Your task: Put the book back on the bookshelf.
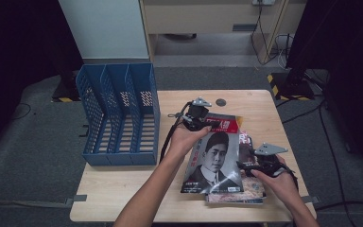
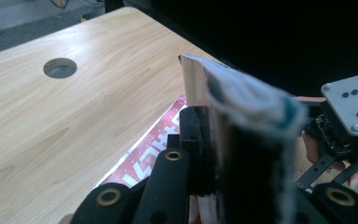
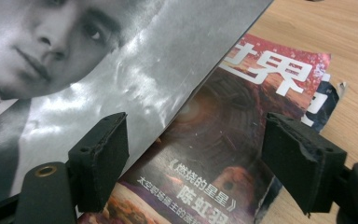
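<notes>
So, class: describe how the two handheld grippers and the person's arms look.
Both the left gripper and the right gripper are black with brass-coloured pivot rivets, black padded fingers and a grey three-cornered plate on top. Black cables trail from them. The forearms are bare, with no sleeves.

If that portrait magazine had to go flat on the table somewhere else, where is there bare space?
Bare wood runs along the table's near edge, below the blue file rack and left of the magazine pile. Another patch lies at the far edge around the round hole. The right half is crowded: the portrait magazine, the pile, and both hand-held grippers.
</notes>
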The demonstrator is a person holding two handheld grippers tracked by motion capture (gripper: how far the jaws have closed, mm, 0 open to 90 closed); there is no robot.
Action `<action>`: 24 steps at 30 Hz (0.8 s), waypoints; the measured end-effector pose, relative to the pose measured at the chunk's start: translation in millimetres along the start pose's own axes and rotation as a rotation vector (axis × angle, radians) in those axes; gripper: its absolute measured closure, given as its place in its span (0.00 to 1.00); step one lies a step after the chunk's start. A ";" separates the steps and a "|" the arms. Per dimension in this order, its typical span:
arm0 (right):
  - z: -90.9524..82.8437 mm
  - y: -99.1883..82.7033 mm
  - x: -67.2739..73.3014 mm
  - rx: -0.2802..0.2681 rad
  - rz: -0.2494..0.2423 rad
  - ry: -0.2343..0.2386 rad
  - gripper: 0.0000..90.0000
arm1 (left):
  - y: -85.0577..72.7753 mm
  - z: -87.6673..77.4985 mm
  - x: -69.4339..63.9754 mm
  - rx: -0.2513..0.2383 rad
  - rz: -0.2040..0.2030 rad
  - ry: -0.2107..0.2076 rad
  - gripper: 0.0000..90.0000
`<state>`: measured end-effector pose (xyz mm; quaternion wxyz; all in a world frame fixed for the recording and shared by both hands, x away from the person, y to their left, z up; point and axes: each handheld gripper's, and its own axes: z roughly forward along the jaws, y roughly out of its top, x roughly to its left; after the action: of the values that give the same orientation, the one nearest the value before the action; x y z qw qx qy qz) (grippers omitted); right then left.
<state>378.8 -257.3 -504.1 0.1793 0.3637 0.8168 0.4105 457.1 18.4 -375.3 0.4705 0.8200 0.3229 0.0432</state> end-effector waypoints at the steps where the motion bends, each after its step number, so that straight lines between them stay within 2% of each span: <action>1: 0.1 0.4 0.6 0.000 -0.003 0.000 0.26 | 0.8 -2.1 0.0 -0.004 0.004 0.002 0.96; 6: -0.8 -0.1 1.5 0.003 -0.006 0.002 0.26 | 5.5 -12.4 1.2 -0.020 0.011 0.007 0.96; 14: -2.2 -1.1 -3.3 -0.006 0.016 -0.015 0.27 | 12.9 -28.9 3.1 -0.067 0.022 0.016 0.96; 24: -7.9 -2.5 -11.3 -0.026 0.045 -0.048 0.27 | 22.7 -63.4 8.3 -0.138 0.026 0.046 0.96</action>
<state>380.6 -270.9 -501.5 0.1942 0.3891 0.7985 0.4163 451.0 62.4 -324.0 0.5177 0.7885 0.3193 0.0903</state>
